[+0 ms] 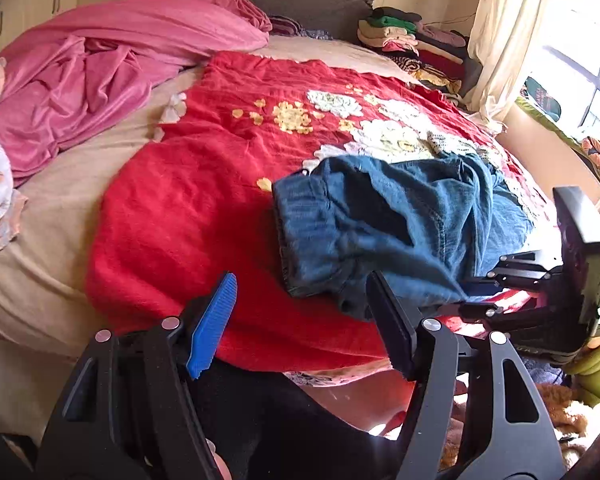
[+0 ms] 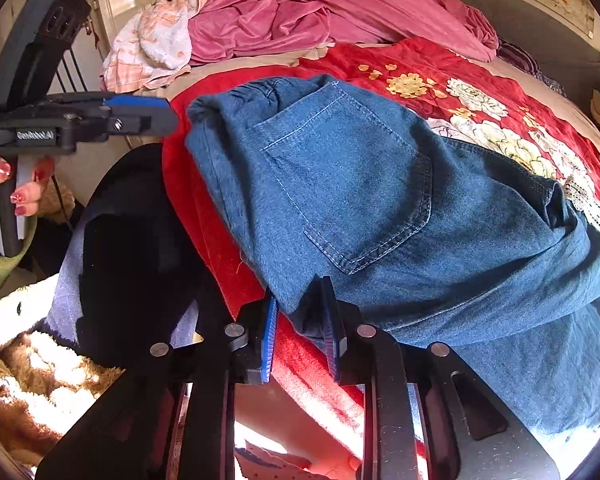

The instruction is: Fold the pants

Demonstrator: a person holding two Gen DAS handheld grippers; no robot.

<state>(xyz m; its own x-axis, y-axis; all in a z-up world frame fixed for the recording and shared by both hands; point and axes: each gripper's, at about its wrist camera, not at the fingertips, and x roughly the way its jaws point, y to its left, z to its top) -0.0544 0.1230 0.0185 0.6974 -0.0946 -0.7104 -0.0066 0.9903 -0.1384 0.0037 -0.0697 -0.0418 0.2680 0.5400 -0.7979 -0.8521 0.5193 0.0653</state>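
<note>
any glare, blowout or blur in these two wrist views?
Left wrist: window at upper right is blown out; blue jeans slightly soft; strong fisheye bend at the rim. Right wrist: sunlight overexposes the fluffy fabric at lower left and the lower edge; jeans pocket stitching stays readable.

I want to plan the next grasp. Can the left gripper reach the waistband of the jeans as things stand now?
Probably yes. The left gripper is open and empty, and only bare red blanket lies between it and the waistband of the jeans.
</note>
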